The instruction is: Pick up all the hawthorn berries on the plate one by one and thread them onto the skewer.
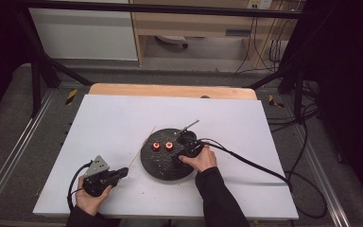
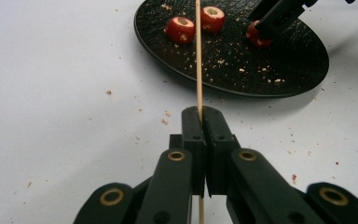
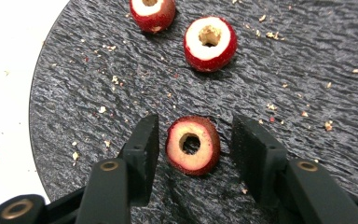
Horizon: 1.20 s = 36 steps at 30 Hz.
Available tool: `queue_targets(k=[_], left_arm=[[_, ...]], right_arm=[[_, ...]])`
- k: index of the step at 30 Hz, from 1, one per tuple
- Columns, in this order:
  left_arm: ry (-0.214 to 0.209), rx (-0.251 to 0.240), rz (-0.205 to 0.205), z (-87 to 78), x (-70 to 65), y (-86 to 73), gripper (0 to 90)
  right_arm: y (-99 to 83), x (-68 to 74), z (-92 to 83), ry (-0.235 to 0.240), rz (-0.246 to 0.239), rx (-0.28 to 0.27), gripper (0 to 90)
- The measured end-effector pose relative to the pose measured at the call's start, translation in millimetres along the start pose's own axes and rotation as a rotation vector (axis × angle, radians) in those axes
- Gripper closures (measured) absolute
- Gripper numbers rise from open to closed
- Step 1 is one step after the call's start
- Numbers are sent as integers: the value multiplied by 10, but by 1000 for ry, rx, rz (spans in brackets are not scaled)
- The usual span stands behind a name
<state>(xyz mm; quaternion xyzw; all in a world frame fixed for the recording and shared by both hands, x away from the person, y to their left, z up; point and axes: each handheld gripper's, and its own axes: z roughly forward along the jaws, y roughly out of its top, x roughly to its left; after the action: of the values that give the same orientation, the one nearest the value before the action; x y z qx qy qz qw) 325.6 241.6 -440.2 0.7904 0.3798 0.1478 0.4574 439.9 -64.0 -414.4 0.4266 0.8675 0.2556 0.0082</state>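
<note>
Meanwhile, right tool (image 3: 193,140) gapes around a soft, crumbly cored fruit ring (image 3: 193,144) at the plate's (image 3: 74,93) 3 o'clock, best pinched gently across its skin; left tool (image 2: 201,121) clamps a thin, brittle skewer (image 2: 198,56).

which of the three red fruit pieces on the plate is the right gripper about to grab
The fruit piece lying alone between the open jaws of the right gripper, not yet touched. The other two pieces sit side by side farther off on the black plate.
</note>
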Motion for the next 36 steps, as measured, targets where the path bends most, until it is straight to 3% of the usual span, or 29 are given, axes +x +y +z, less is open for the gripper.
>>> queue_targets(k=[13,23,33,36], left_arm=[[-1,0,7,0,-11,4,882],[2,-7,8,-6,-21,7,882],[0,-5,18,8,-58,6,882],[-1,-3,19,11,-68,6,882]], right_arm=[[23,-27,21,12,40,17,621],[11,-3,-119,21,35,-31,624],[-49,45,-259,32,29,-114,625],[-90,73,-307,44,25,-161,625]])
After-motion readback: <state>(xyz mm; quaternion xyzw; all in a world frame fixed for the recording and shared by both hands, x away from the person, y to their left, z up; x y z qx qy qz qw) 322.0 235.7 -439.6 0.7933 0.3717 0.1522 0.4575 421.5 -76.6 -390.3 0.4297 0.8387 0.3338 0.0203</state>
